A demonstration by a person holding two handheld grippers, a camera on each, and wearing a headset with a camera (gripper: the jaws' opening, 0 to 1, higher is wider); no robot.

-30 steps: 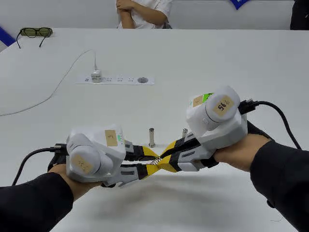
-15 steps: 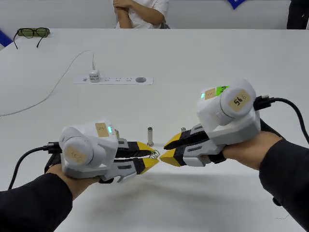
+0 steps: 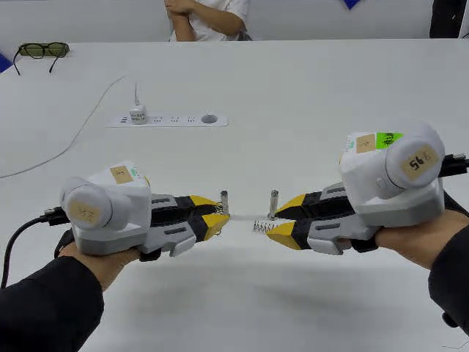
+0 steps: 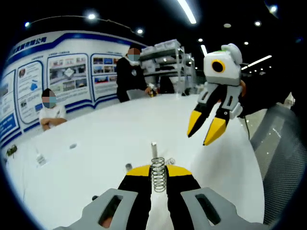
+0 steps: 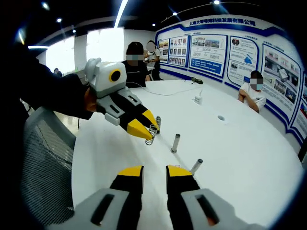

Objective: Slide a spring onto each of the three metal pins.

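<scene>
Spring (image 4: 158,178) is pinched upright at the tips of the left gripper (image 4: 158,170), jaws narrow around it. Right gripper (image 5: 154,171) faces it, jaws partly open and empty. A pin (image 5: 175,143) stands on the tabletop (image 3: 308,95) between them.

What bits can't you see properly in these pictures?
- Head view: the left gripper covers one pin's lower part.
- Right gripper view: the spring is tiny and partly behind the left gripper's tip.
- Head view: the person is cut off by the top edge.
</scene>
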